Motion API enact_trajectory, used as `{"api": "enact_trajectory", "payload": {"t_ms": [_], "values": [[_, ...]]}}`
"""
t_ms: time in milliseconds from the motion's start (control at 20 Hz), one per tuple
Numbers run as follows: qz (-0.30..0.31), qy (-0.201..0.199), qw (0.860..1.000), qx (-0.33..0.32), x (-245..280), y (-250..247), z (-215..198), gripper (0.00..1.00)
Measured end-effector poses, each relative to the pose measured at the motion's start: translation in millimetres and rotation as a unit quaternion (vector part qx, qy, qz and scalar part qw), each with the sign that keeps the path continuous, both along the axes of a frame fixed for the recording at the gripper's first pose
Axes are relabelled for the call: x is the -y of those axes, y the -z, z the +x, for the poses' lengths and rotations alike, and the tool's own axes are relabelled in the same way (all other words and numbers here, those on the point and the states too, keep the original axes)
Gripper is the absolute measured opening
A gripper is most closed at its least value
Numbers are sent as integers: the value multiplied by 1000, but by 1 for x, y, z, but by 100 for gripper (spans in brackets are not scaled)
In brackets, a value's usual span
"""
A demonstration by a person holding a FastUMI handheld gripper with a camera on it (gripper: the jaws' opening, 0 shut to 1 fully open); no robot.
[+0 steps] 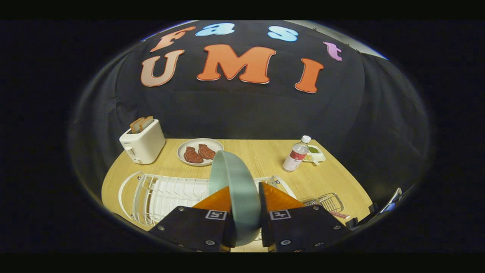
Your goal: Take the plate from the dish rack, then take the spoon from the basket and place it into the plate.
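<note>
- The gripper (pixel 245 197) was clamped on the green plate (pixel 235 189), which stood on edge between both fingers, its rim rising beyond them.
- The white dish rack (pixel 159 193) lay below on the wooden table (pixel 265 159).
- The wire basket (pixel 329 201) sat near right of the fingers.

The wooden table (pixel 261 151) carries a toaster (pixel 143 142) at its far left corner, a plate of meat (pixel 199 151), a bottle (pixel 296 154), a small dish (pixel 316 153), a white dish rack (pixel 166 195) along the near edge and a wire basket (pixel 329 201).
</note>
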State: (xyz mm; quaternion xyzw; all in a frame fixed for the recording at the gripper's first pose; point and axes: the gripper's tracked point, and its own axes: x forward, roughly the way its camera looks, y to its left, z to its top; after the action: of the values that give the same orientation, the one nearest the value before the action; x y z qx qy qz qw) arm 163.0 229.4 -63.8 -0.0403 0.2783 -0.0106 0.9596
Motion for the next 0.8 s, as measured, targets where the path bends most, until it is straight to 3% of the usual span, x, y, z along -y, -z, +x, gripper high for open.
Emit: {"api": "enact_trajectory", "payload": {"t_ms": [400, 800], "values": [[102, -56, 993, -3, 22, -5, -59, 26], [230, -112, 966, -37, 45, 38, -149, 26]]}}
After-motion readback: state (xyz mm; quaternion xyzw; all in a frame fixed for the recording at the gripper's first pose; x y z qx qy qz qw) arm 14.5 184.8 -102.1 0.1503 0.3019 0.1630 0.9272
